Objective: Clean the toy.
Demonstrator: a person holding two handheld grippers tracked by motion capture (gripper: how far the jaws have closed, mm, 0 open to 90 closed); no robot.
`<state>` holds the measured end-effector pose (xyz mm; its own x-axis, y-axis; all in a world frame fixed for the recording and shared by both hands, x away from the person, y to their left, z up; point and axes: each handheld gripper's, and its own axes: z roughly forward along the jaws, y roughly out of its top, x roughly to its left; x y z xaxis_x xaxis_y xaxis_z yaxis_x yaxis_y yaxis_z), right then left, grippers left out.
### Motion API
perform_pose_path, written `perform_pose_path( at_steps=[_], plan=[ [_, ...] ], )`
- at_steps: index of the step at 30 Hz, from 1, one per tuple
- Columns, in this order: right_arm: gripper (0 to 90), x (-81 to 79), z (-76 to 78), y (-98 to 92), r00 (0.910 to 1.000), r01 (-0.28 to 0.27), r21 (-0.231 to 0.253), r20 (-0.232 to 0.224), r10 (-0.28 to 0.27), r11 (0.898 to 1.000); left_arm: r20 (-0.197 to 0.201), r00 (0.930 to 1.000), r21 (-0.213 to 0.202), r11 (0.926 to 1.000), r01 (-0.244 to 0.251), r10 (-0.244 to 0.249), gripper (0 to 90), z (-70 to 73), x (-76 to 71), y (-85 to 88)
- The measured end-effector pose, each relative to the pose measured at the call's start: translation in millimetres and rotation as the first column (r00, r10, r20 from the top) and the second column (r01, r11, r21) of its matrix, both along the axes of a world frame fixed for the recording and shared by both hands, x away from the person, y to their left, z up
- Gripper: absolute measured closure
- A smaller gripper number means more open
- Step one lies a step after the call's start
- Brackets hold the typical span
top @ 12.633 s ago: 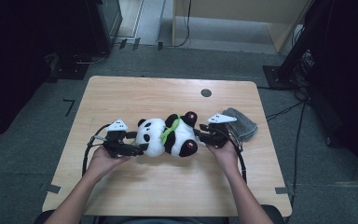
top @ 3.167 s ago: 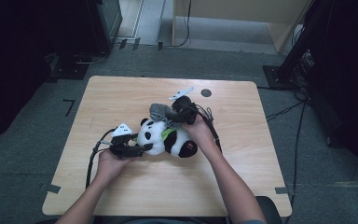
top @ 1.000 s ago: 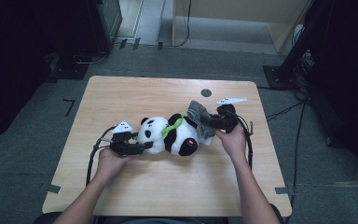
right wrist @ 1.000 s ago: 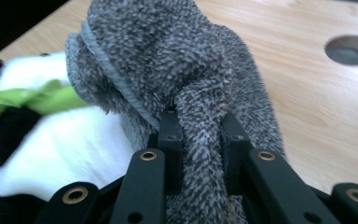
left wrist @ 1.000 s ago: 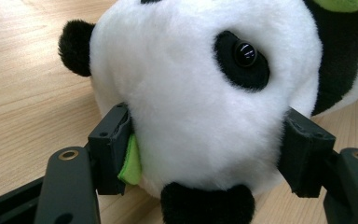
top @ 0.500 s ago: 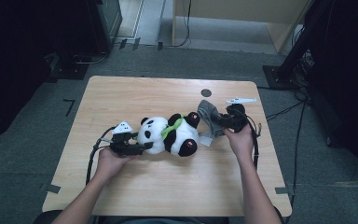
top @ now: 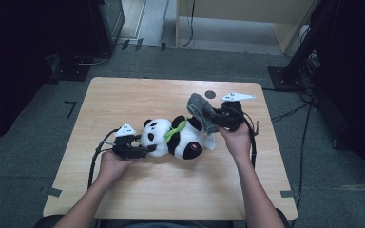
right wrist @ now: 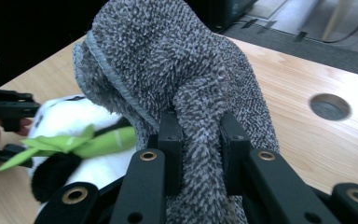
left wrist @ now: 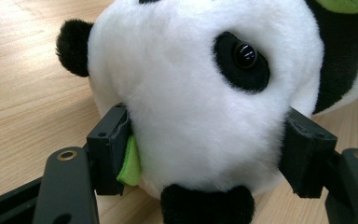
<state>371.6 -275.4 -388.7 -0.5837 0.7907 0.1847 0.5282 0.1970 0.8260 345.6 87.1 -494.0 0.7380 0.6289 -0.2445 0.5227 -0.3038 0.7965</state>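
Your left tongs (left wrist: 200, 154) pinched the plush panda's head (left wrist: 205, 93) on the counter (top: 138, 95); your right tongs (right wrist: 200, 140) clamped the grey cloth (right wrist: 177, 70) above its legs, wiping apparently unfinished.

Even overhead light falls on the counter (top: 138, 95) in the high view, leaving its wood bright and nearly shadowless, while the floor past its left and right edges sinks into near black. That view is soft and grainy. In the left gripper view the plush panda (left wrist: 205, 93) is sharp and evenly lit, with a small glint in its eye. In the right gripper view the grey cloth (right wrist: 177, 84) is crisp, and the counter's far edge blurs.
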Motion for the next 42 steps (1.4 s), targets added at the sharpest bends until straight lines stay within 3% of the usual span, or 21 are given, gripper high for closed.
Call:
perform_pose_path(
  at_steps=[4, 9, 12, 17, 21, 25, 27, 32, 36, 39, 40, 42],
  plan=[
    [76.2, 5.7, -8.4, 15.5, 0.9992, -0.032, -0.025, -0.026, 0.031, 0.999, -0.003, 1.0000, -0.001, 1.0000, -0.001, 0.001, 29.7, -0.1, -0.2, 0.0],
    [76.1, 9.9, -17.6, 17.3, 0.9985, -0.022, -0.041, -0.052, 0.020, 0.999, -0.016, 0.9998, -0.002, 0.9999, -0.011, 0.011, 30.1, 0.7, 0.6, -0.3],
    [76.4, 12.5, -21.3, 11.9, 0.9976, 0.002, -0.059, -0.068, -0.006, 0.998, -0.022, 0.9996, -0.005, 0.9999, -0.015, 0.015, 30.2, 1.2, 0.8, -0.8],
    [76.7, 16.8, -31.0, -1.6, 0.9931, 0.030, -0.044, -0.112, -0.035, 0.999, -0.027, 0.9995, -0.011, 0.9998, -0.015, 0.015, 30.2, 0.9, 1.5, -0.3],
    [77.1, 20.0, -40.8, -10.9, 0.9871, 0.053, -0.069, -0.148, -0.062, 0.996, -0.026, 0.9996, -0.009, 0.9999, -0.012, 0.012, 30.1, 0.8, 1.7, 0.1],
    [77.2, 25.7, -53.4, -20.7, 0.9742, 0.072, -0.113, -0.205, -0.094, 0.991, -0.017, 0.9998, -0.004, 1.0000, -0.003, 0.003, 29.9, 0.3, 1.2, 0.6],
    [77.1, 26.0, -53.7, -22.6, 0.9722, 0.077, -0.101, -0.213, -0.097, 0.992, -0.017, 0.9999, -0.005, 1.0000, -0.003, 0.003, 29.8, 0.2, 1.2, 0.7],
    [77.0, 23.1, -43.9, -37.2, 0.9760, 0.122, -0.062, -0.174, -0.131, 0.991, -0.030, 0.9996, -0.036, 0.9993, -0.003, 0.002, 29.7, -1.6, 2.3, 2.9],
    [77.0, 15.9, -22.4, -41.4, 0.9837, 0.131, -0.033, -0.120, -0.134, 0.991, -0.026, 0.9997, -0.035, 0.9994, -0.003, 0.002, 29.7, -1.7, 1.9, 2.6],
    [76.9, 8.2, -1.5, -34.3, 0.9926, 0.104, -0.002, -0.062, -0.104, 0.995, -0.018, 0.9998, -0.035, 0.9994, -0.003, 0.003, 29.7, -1.7, 1.4, 2.2],
    [76.9, 8.2, -1.5, -34.3, 0.9926, 0.104, -0.002, -0.062, -0.104, 0.995, -0.018, 0.9998, -0.035, 0.9994, -0.003, 0.003, 29.7, -1.7, 1.4, 2.2],
    [76.8, 2.9, 11.1, -13.0, 0.9988, 0.043, -0.012, -0.024, -0.044, 0.999, -0.011, 0.9999, -0.032, 0.9995, -0.004, 0.004, 29.7, -1.6, 1.0, 1.5]
  ],
)
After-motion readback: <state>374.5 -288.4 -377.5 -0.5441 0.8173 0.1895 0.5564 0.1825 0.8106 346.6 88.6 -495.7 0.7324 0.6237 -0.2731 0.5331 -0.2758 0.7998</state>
